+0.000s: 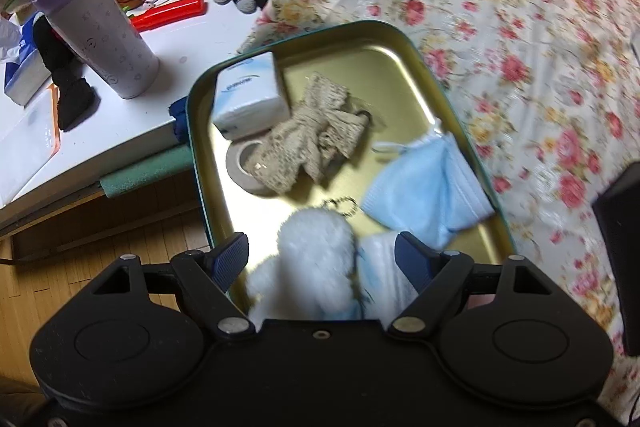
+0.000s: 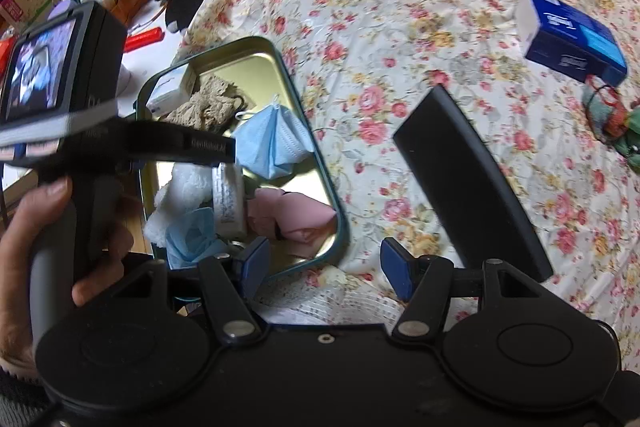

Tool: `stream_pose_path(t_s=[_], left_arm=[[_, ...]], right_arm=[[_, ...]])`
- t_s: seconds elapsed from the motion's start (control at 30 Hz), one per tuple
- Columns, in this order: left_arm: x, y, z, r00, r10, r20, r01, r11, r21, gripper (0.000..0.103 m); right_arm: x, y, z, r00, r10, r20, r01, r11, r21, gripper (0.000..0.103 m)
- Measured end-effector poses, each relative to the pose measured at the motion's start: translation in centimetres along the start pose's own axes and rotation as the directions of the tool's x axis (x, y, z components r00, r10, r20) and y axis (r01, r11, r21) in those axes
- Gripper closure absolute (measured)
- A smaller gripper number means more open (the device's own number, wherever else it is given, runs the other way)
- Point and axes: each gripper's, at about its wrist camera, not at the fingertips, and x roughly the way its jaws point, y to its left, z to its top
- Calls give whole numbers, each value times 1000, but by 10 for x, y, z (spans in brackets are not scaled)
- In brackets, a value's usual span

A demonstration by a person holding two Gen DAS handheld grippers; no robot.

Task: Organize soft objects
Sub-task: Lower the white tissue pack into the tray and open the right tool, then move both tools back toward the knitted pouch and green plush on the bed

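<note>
Left claw open, empty, above tin: white plush between fingers below, blue mask, lace cloth, tissue pack ahead. Right claw open, empty, tin to its left.

Colours as I see them, tin + bed:
Tin gold inside w/ teal rim; mask lt blue, plush white, cloth pink. Bedspread cream w/ red/yellow florals.
</note>
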Motion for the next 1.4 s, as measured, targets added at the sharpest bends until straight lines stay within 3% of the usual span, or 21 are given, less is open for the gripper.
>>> stream_pose_path(t_s=[0.37, 0.7, 1.13, 1.4], left_arm=[[-28, -33, -31, 999, -32, -7, 32, 996, 87, 26], [-68, -74, -34, 998, -48, 38, 40, 982, 183, 26], [-108, -168, -17, 991, -105, 85, 69, 933, 353, 25], [-108, -222, -5, 989, -125, 79, 79, 899, 431, 25]], right_arm=[[-25, -44, -19, 999, -23, 44, 19, 997, 77, 43], [-46, -126, -24, 991, -94, 90, 72, 972, 222, 43], [-47, -258, -5, 967, -247, 64, 195, 878, 437, 43], [-38, -326, 20, 959, -281, 37, 214, 806, 552, 43]])
